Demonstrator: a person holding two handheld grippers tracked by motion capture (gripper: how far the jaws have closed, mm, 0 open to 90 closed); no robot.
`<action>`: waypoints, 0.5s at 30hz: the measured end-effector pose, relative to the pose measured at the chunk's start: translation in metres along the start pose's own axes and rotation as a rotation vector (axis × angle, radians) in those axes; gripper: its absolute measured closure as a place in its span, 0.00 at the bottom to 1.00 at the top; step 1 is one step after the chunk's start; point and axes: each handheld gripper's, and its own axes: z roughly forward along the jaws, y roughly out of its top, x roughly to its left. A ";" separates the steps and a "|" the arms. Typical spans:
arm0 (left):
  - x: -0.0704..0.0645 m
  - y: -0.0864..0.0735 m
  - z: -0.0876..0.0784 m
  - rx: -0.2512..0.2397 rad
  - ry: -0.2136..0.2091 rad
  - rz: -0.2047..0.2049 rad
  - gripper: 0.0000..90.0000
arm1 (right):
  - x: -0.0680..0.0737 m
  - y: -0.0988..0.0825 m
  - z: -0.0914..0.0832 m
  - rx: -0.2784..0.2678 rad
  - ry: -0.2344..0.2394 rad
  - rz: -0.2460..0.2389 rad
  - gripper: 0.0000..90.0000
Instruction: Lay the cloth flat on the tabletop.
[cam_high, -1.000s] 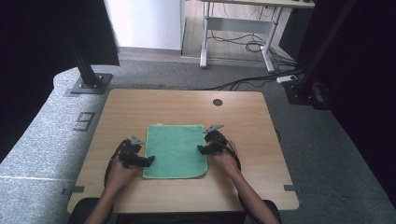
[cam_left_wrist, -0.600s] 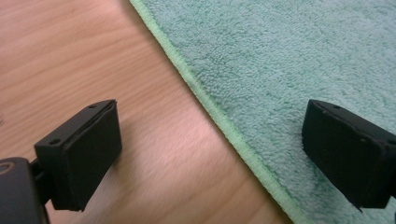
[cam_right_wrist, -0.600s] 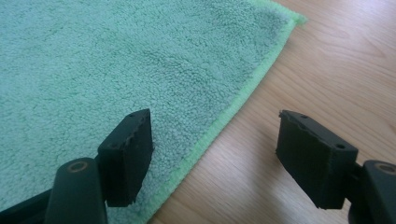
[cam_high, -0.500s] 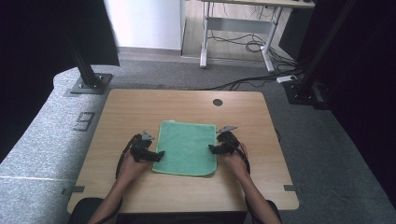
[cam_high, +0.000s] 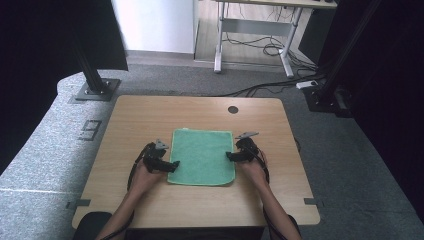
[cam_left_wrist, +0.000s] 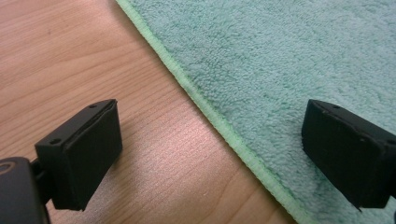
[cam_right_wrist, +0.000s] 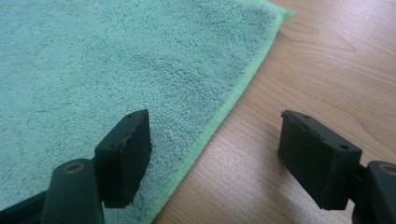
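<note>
The one piece of writing that can be read is a pale mark shaped like a "9" on the grey floor (cam_high: 45, 150), at the left of the high view beside the tabletop (cam_high: 150, 112); its orientation makes the exact character uncertain. No brand or label shows on the cloth or the tongs.

A green towel (cam_high: 202, 156) lies flat at the centre of the high view, on the near half of the wooden tabletop, its hemmed edges roughly square to the frame. The left tongs (cam_high: 172, 164) sit at the towel's lower left edge, and the right tongs (cam_high: 231, 156) at its right edge, a little higher in the frame.

In the left gripper view the left tongs (cam_left_wrist: 212, 149) stand wide open and hold nothing: one jaw hangs over bare wood at lower left, the other over the towel (cam_left_wrist: 289, 60) at right, with the hem running diagonally between them.

In the right gripper view the right tongs (cam_right_wrist: 217, 158) are likewise wide open and empty, straddling the hem: the jaw at lower left is over the towel (cam_right_wrist: 116, 56), the jaw at right over wood. The towel's corner shows at the upper right of that frame
</note>
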 end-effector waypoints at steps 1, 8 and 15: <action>0.000 0.000 0.000 0.000 0.000 0.000 0.06 | 0.000 0.000 0.000 -0.002 0.004 -0.004 0.28; -0.001 0.002 -0.012 0.007 -0.002 0.033 0.04 | 0.003 0.001 -0.016 -0.027 0.047 -0.012 0.19; -0.003 -0.004 -0.033 0.018 -0.012 0.065 0.01 | 0.006 -0.004 -0.043 -0.045 0.056 -0.022 0.13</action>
